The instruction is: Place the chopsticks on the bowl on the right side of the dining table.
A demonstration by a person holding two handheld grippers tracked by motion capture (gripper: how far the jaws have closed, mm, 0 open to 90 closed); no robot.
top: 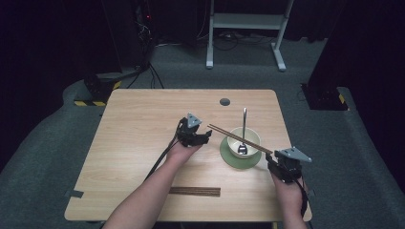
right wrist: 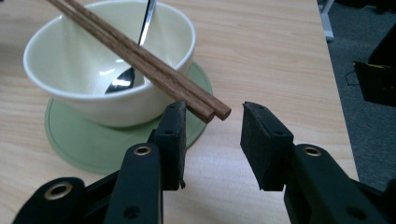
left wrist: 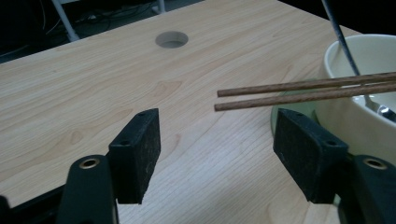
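Now bracketing the chopsticks (top: 240, 139), lying across the bowl (top: 244, 142) on its saucer (top: 229, 157), right of worktop (top: 143, 138) centre: left gripper (top: 206, 135) and right gripper (top: 270, 160) flanking either end, jaws apart on both, seemingly readying a level two-ended lift.

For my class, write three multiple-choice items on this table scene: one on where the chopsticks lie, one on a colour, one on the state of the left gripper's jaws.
1. The chopsticks lie
A. across the bowl's rim
B. flat on the table
C. under the saucer

2. The saucer under the bowl is
A. red
B. green
C. black

3. The left gripper has its jaws
A. clamped on the spoon
B. shut on the bowl
C. apart, holding nothing

Answers: 1 A, both sticks bridge the rim; 2 B, pale green disc; 3 C, bare table shows between the jaws.
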